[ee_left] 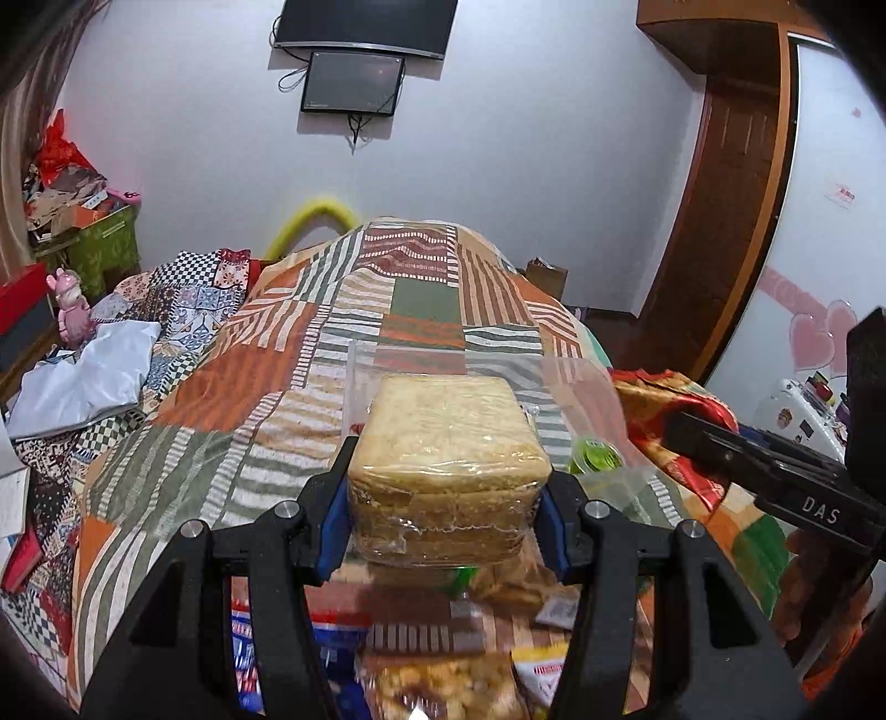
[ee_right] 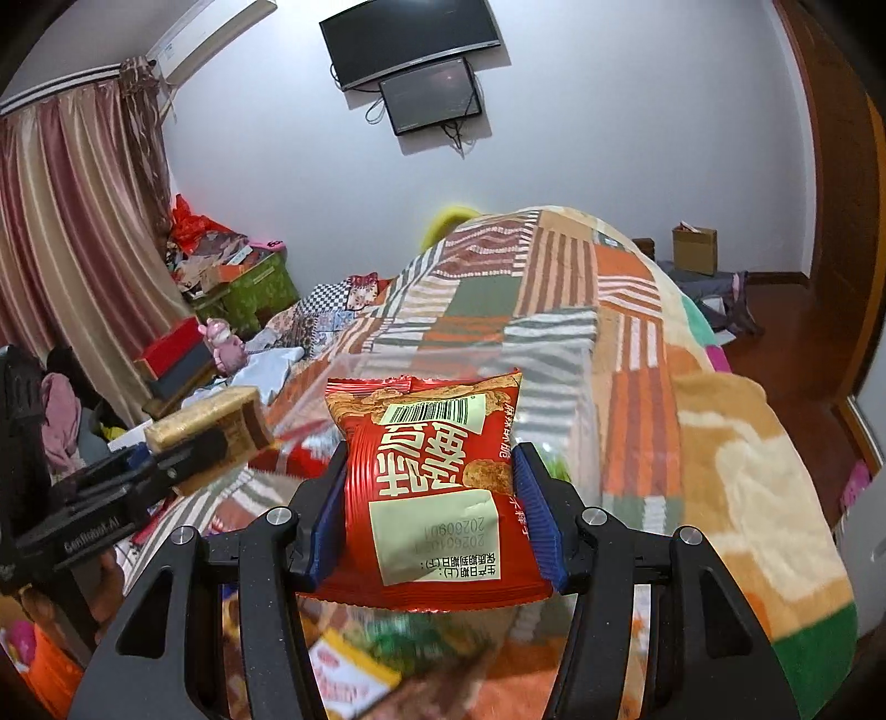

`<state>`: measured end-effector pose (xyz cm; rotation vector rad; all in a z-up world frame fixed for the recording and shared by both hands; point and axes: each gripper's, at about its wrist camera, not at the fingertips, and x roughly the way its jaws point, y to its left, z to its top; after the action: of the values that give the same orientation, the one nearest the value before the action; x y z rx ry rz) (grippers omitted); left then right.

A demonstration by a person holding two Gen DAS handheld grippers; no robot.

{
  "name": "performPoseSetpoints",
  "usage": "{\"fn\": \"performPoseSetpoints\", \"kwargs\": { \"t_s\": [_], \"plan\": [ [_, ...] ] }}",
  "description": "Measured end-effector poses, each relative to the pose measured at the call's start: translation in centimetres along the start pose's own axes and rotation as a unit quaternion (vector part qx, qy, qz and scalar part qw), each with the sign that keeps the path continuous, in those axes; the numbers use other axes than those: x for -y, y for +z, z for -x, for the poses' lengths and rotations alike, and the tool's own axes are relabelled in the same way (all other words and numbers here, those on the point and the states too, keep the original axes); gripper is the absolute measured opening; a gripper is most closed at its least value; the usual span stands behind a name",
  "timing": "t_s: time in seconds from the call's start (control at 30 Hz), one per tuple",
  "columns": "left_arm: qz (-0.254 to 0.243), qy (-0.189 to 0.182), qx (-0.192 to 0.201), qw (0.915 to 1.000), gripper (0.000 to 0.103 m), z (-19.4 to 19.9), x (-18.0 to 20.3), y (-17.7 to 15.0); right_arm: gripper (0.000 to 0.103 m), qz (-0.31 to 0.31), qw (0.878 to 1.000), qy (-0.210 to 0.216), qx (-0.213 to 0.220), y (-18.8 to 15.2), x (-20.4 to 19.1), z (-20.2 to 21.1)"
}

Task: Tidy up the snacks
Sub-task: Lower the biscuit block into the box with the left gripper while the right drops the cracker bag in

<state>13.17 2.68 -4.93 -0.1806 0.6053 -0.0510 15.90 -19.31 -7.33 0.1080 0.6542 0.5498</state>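
The left gripper (ee_left: 448,498) pinches a pack of sliced bread (ee_left: 451,443) wrapped in clear film; its blue pads (ee_left: 332,526) press on both sides of the pack, which is lifted above the bed. In the right wrist view the same pack (ee_right: 207,423) appears at the left, held up in the air, with the left gripper (ee_right: 183,465) under it.

The right gripper (ee_right: 432,509) pinches a red snack bag (ee_right: 432,498) between its ribbed blue pads (ee_right: 534,509). The bag shows its back side (a barcode and a pale label with printed dates), and it is also raised above the bed. In the left wrist view the right gripper (ee_left: 775,471) comes in from the right edge, and only a part of the red bag (ee_left: 670,421) shows in front of it.

Below both grippers other snack packets (ee_left: 443,681) lie on the striped patchwork blanket (ee_left: 249,387), but they are blurred. A clear plastic container (ee_left: 365,376) stands on the blanket just behind the bread, and a small green cup (ee_left: 595,451) is inside it, I think. Two dark screens (ee_right: 410,39) hang on the white wall behind the bed.
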Motion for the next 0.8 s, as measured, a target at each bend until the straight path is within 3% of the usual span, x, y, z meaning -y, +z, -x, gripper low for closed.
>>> {"fn": "performPoseSetpoints", "kwargs": {
  "t_s": [0.27, 0.5, 0.8],
  "plan": [
    [-0.006, 0.008, -0.023, 0.9997, 0.055, -4.2, -0.6, 1.1, 0.052, 0.019, 1.000, -0.009, -0.017, 2.0, -1.1, -4.3],
    [0.005, 0.009, -0.055, 0.9984, 0.055, -7.3, -1.1, 1.3, 0.052, 0.025, 0.998, -0.025, -0.054, 1.8, -1.3, -8.0],
    [0.002, 0.025, -0.055, 0.9982, 0.055, -8.9, -1.4, 1.2, 0.053, 0.015, 0.996, -0.027, -0.087, 1.3, -0.7, -10.5]
  ]
}}
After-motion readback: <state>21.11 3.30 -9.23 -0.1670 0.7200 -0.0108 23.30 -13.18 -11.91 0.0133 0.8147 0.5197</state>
